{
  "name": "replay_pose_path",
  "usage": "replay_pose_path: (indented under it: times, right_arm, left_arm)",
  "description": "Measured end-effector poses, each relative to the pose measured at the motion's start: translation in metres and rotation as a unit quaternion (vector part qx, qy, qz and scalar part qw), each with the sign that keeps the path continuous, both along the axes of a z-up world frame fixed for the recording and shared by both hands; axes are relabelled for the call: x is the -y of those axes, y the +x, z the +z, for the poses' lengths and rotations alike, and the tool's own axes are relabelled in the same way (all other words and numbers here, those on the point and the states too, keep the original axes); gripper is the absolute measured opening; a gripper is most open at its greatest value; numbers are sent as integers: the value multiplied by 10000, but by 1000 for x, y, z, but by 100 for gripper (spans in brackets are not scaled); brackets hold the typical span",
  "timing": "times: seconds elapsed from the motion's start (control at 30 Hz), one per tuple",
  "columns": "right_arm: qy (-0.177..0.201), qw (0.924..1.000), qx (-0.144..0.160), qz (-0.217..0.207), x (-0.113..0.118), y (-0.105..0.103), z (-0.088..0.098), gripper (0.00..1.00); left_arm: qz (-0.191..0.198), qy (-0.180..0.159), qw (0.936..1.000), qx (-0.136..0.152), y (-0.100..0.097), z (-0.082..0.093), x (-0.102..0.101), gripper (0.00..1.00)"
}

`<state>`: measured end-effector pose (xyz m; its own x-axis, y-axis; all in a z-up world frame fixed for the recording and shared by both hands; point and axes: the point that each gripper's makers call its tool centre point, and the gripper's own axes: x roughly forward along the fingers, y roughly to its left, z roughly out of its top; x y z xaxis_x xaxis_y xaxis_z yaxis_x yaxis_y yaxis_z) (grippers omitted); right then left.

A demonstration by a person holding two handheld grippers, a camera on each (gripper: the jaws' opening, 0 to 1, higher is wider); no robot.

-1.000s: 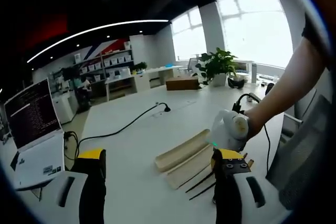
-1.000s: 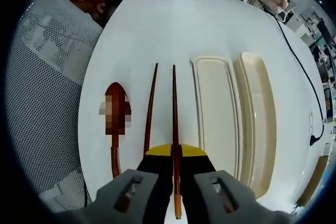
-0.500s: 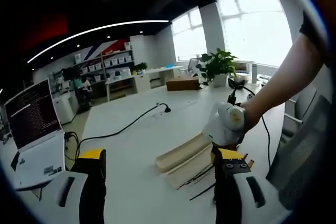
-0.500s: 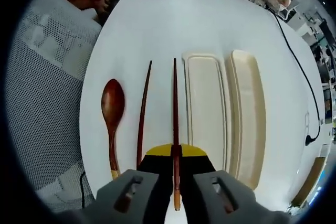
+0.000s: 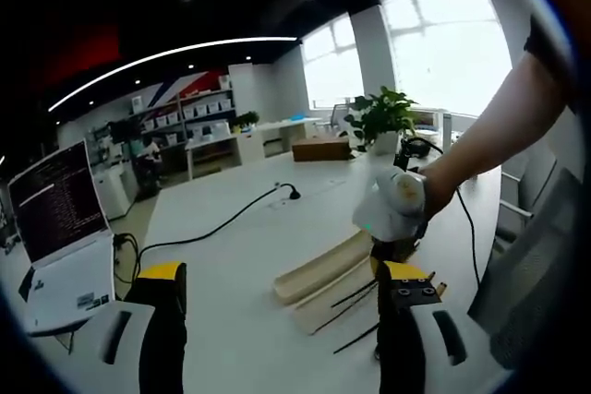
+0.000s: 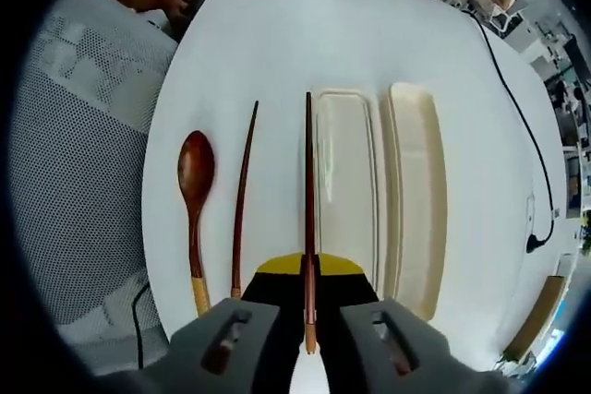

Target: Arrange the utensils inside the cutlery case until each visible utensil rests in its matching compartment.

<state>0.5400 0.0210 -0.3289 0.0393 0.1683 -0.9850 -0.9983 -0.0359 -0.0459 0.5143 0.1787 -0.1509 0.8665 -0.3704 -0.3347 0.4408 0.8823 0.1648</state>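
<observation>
Two chopsticks [image 6: 242,200], one in the clamped right gripper [image 6: 309,302], one spoon [image 6: 195,209], two case halves [image 6: 346,182] (left gripper [image 5: 277,320] agape).

The gripped chopstick [image 6: 308,219] has its lower stretch hidden between the fingers (handle end pokes out below).

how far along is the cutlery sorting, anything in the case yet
Nothing looks placed: both cream halves of the cutlery case lie empty on the table. In hand: the right gripper is shut on one chopstick, lifted beside the case. Left: that chopstick, the second chopstick and the wooden spoon on the table must go in. The left gripper is open, idle.
</observation>
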Motion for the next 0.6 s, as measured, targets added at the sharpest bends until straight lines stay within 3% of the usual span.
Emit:
replay_pose_path:
  times: [0.6]
  right_arm:
    - [-275,9987,325,-275,25,42,26,0]
  left_arm:
    - [19,-6,10000,27,-1,2,0,88]
